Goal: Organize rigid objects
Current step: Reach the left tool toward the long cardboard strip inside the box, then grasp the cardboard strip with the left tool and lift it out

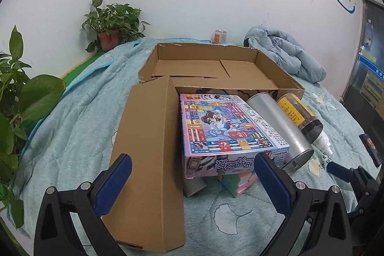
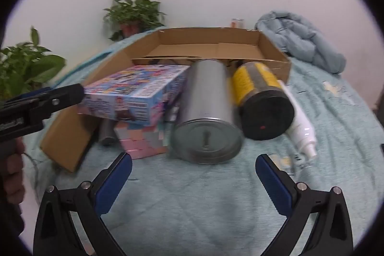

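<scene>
Both claws, left gripper (image 1: 193,180) and right gripper (image 2: 193,170), are hanging wide open, empty; nothing packed yet. Probably next: closing on metal can (image 2: 207,112), moving it into cardboard box (image 2: 273,49).

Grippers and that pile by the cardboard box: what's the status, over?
Left gripper and right gripper open, empty. Colourful board-game box, silver metal can, yellow-labelled jar outside brown cardboard box. Nothing blocking.
</scene>
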The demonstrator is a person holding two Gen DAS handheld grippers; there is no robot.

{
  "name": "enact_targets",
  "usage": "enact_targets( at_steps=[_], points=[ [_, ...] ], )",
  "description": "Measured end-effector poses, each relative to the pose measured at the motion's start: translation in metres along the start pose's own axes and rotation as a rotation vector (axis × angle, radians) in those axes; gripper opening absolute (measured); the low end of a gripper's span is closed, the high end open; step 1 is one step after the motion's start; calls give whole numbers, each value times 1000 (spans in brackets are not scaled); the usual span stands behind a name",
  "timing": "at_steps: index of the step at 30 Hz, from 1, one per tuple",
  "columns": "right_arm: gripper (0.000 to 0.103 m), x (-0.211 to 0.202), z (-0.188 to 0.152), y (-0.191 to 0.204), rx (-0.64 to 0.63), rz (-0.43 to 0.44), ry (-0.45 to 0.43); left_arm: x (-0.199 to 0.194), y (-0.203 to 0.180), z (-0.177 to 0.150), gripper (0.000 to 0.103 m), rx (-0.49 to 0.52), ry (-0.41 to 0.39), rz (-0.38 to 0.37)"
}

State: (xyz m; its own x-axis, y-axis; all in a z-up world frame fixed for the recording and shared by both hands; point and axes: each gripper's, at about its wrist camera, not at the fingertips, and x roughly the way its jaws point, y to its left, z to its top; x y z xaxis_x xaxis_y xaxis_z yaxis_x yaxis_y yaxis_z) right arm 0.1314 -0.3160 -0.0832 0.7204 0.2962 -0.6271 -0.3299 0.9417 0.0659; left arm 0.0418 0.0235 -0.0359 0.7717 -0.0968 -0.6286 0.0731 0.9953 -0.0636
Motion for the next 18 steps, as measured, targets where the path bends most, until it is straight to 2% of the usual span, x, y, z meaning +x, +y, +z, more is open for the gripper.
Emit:
enact_targets(
  at_steps=[3, 8, 10, 13, 14, 18],
  points=[
    [103, -2, 0, 12, -46, 81, -9, -1, 21, 0, 103, -47, 19, -24],
    [102, 1, 1, 43, -129, 265, 9, 6, 68, -7, 103, -128, 101, -43],
    [103, -6, -7, 61, -138, 326, 15, 10, 83, -12, 103, -142, 132, -73],
    [103, 7, 1, 72, -84, 411, 58, 18, 103, -22, 102, -182, 157, -139],
    [103, 0, 7, 86, -54, 451, 24, 22, 108, -25, 102, -201, 170, -154],
    [103, 3, 17, 121, -147, 442, 59, 38, 131, -35, 98, -297, 245, -281]
  ],
)
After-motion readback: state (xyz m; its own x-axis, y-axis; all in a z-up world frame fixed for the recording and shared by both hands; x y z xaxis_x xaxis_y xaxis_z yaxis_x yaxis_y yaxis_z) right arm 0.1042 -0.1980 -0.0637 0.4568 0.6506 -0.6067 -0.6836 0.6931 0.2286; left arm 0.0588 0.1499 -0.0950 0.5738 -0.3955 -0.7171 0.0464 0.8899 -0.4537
